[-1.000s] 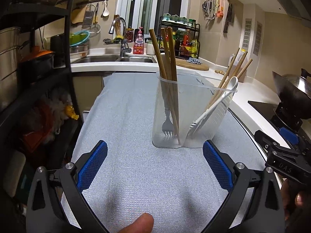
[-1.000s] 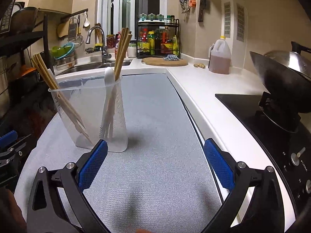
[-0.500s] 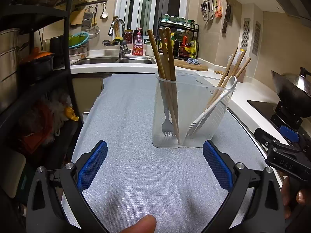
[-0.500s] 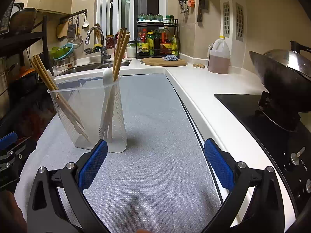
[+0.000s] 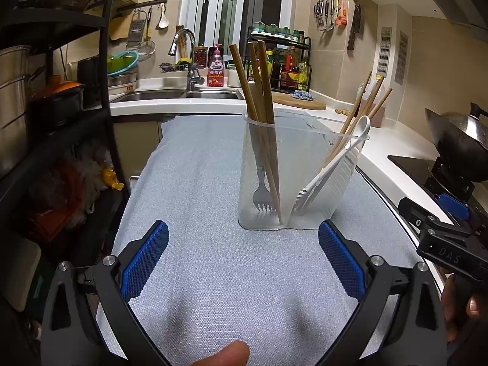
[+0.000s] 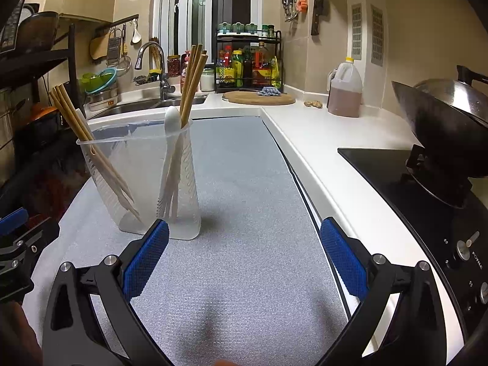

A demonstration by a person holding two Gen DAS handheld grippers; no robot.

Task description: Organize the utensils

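Observation:
A clear plastic utensil holder (image 5: 305, 170) stands upright on the grey mat (image 5: 213, 268); it also shows in the right wrist view (image 6: 137, 167). Its left side holds wooden chopsticks (image 5: 259, 97) and a metal fork (image 5: 261, 189), tines down. Its right side holds more chopsticks (image 5: 363, 113) and white plastic utensils (image 5: 332, 167). My left gripper (image 5: 243, 259) is open and empty, a short way in front of the holder. My right gripper (image 6: 244, 259) is open and empty, to the right of the holder and nearer than it; its body shows in the left wrist view (image 5: 448, 238).
A sink with faucet (image 5: 186, 61) and a spice rack (image 6: 248, 58) stand at the back. A wok (image 6: 451, 119) sits on the black cooktop (image 6: 427, 201) at right. An oil jug (image 6: 344, 91) and a round cutting board (image 6: 259, 97) are on the white counter. A dark shelf (image 5: 45, 122) stands left.
Both grippers have drifted slightly; the holder sits a touch lower and closer in both views. Nothing was taken hold of or let go.

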